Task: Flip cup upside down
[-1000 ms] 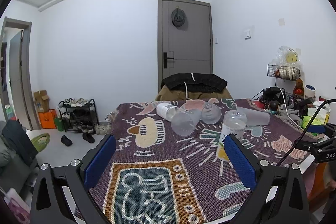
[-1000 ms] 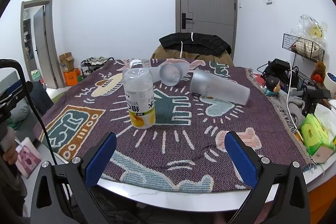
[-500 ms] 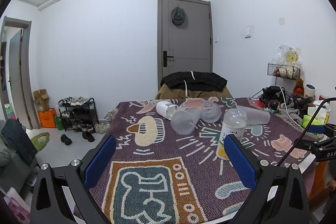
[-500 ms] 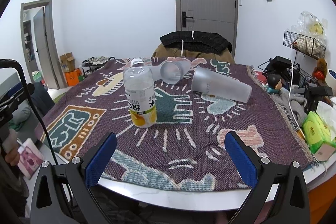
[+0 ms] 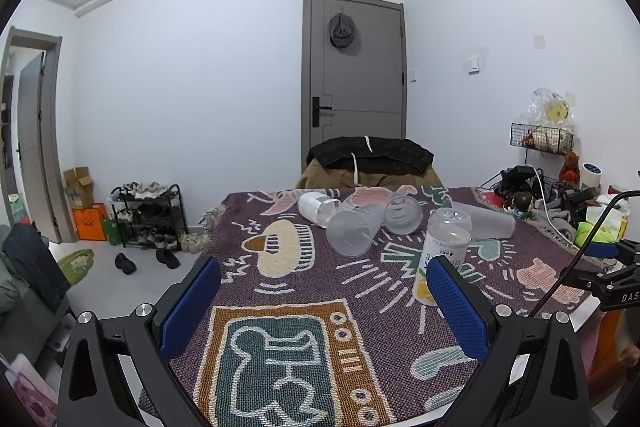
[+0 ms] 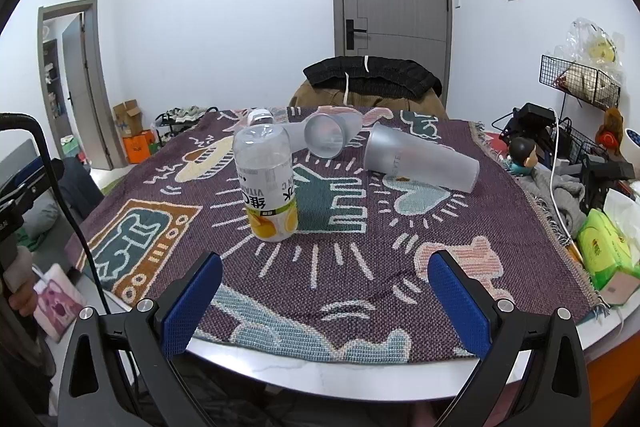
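We see our right gripper [image 6: 326,301] spread wide near an inverted bottle [image 6: 267,183], with a frosted cup [image 6: 420,158], perhaps empty, lying sideways beyond

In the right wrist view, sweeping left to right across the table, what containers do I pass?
Upside-down drink bottle → small clear cup lying on its side → large frosted cup lying on its side → green tissue pack at the table's right edge.

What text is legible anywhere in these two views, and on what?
"VITA": label of the upside-down bottle, printed inverted; the large Chinese characters and the "C" beside it I can't read reliably.
"DAS": black gripper body at the right edge of the left wrist view, cut off by the frame.
Grey lettering on the frosted cup lying on its side: too faint to read.
Green tissue pack: print too small to read.
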A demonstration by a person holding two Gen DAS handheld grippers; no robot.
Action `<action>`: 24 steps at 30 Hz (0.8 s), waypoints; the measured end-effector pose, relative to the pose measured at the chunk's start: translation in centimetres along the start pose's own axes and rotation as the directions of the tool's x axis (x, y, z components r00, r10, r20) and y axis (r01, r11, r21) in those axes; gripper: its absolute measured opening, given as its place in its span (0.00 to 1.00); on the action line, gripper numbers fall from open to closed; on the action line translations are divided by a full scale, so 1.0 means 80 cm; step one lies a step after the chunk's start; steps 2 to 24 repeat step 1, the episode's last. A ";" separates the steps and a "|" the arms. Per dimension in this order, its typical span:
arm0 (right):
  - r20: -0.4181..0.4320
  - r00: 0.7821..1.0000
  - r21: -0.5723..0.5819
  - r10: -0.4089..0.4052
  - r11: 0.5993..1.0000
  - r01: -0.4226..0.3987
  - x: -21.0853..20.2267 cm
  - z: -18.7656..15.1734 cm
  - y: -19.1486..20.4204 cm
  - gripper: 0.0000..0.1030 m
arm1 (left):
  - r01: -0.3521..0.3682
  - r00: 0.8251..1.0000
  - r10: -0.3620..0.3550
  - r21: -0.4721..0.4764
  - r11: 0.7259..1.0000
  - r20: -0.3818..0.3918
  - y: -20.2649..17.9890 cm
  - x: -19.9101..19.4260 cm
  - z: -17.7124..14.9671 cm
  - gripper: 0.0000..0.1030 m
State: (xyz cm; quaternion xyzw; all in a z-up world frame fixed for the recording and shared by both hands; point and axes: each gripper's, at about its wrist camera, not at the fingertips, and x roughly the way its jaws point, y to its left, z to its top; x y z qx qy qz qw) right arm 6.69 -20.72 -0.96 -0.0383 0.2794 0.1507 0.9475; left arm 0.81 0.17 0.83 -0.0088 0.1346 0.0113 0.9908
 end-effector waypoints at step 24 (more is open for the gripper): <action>-0.001 1.000 -0.001 0.000 1.000 0.000 0.000 0.000 0.000 1.00 | -0.001 1.000 0.001 0.000 1.000 0.000 0.000 0.000 0.001 1.00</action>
